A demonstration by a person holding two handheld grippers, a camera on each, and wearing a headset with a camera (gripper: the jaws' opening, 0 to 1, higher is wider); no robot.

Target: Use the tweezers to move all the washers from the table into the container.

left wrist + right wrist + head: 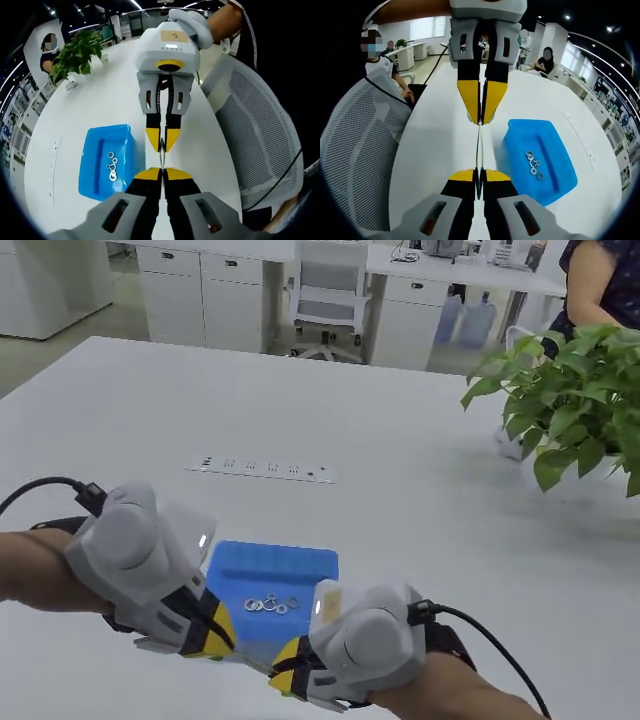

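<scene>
Both sets of fingers are closed almost flat: your left gripper (162,172) and right gripper (479,175) meet tip to tip, each pinching one end of the tweezers (479,147), a thin metal strip held over the tabletop (400,510) just beside the blue container (520,130). The washers (535,164) lie clustered on the container's floor; judge them light, hard, flat and slippery, so take each across its rim with the tweezer tips. The tweezers look slim and springy: grip them mid-length and squeeze lightly.

Shiny metal washers (271,604) in a glossy blue plastic container (300,565)
</scene>
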